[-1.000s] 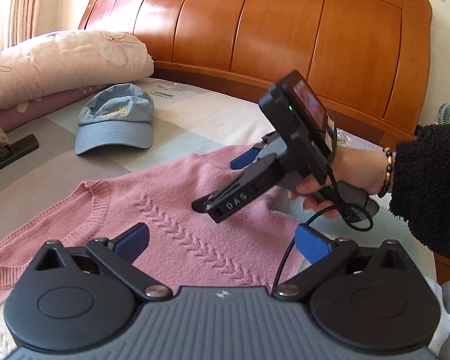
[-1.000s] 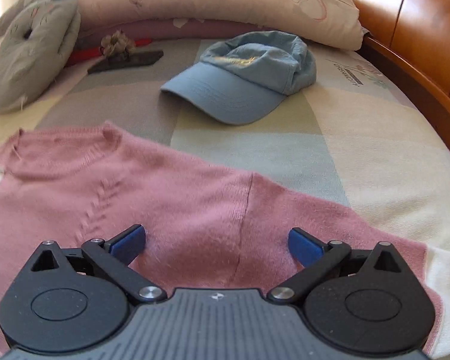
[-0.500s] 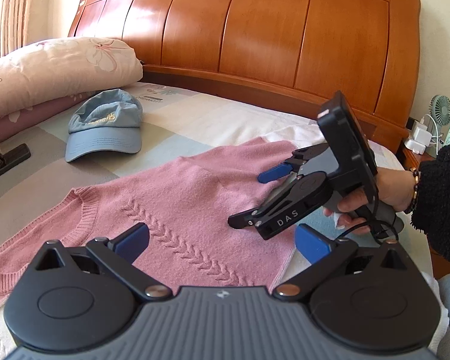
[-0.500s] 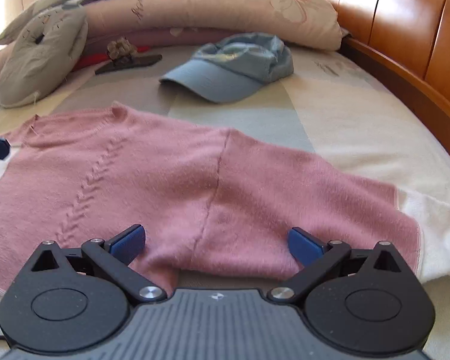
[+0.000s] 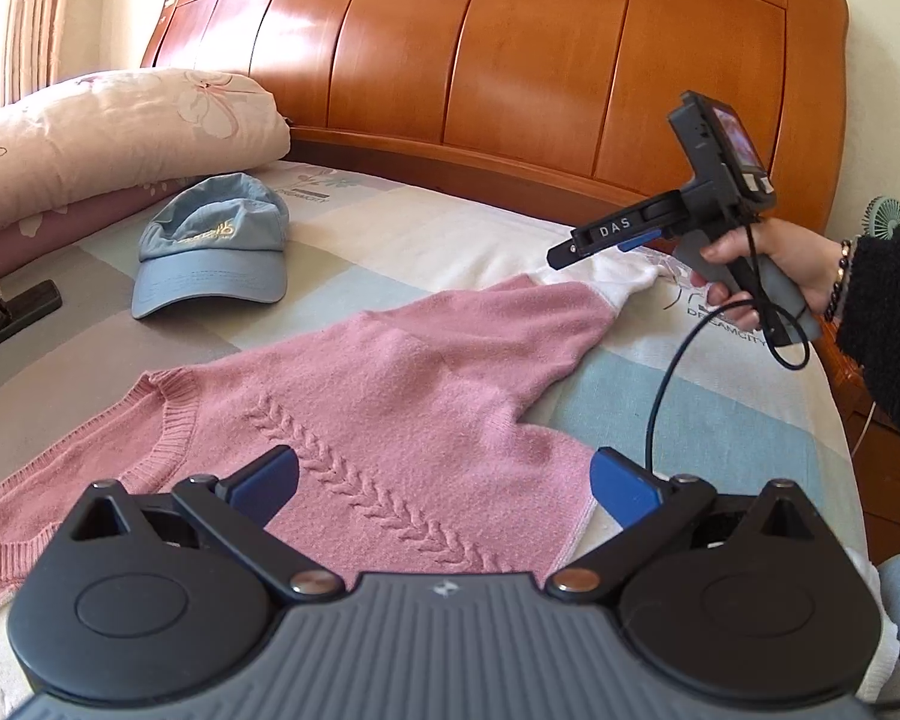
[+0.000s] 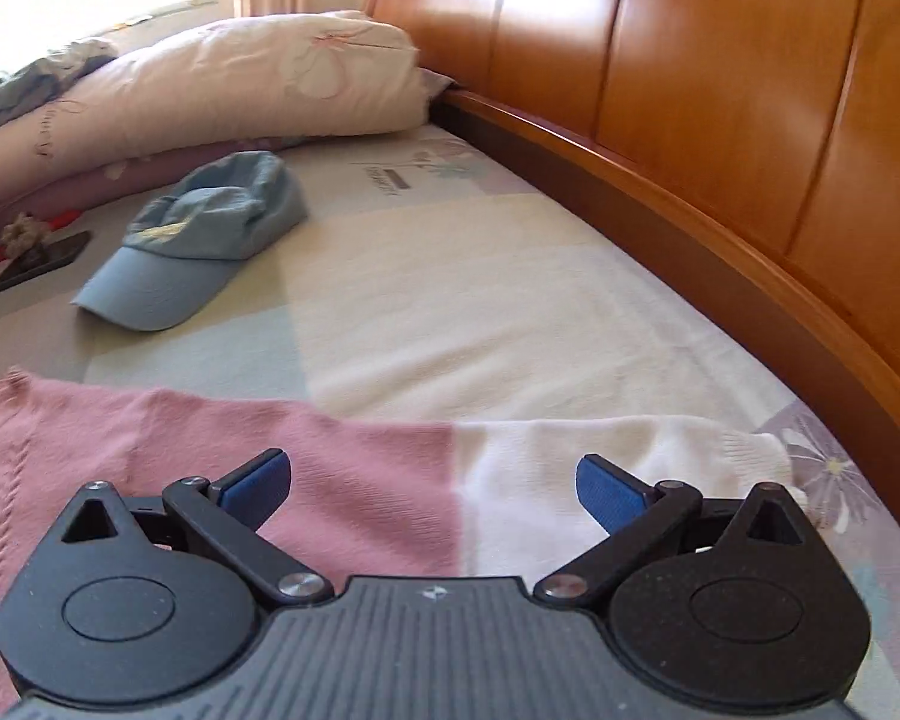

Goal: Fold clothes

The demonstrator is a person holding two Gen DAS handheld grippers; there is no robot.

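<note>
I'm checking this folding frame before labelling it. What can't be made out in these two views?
- Pink knitted sweater: hem and near side hidden behind the left gripper body, left wrist view.
- White cuff: tip soft, right wrist view, beyond the right gripper.
- Light blue cap: gold embroidery too small to read.
- Dark flat object: cut off by left edge.

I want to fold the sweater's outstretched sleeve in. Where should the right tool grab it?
Grip the white cuff, coming from its free end near the headboard. The sleeve lies flat and straight, so pinching the cuff's edge should let the right tool, now open above it, carry it back over the pink body.
</note>
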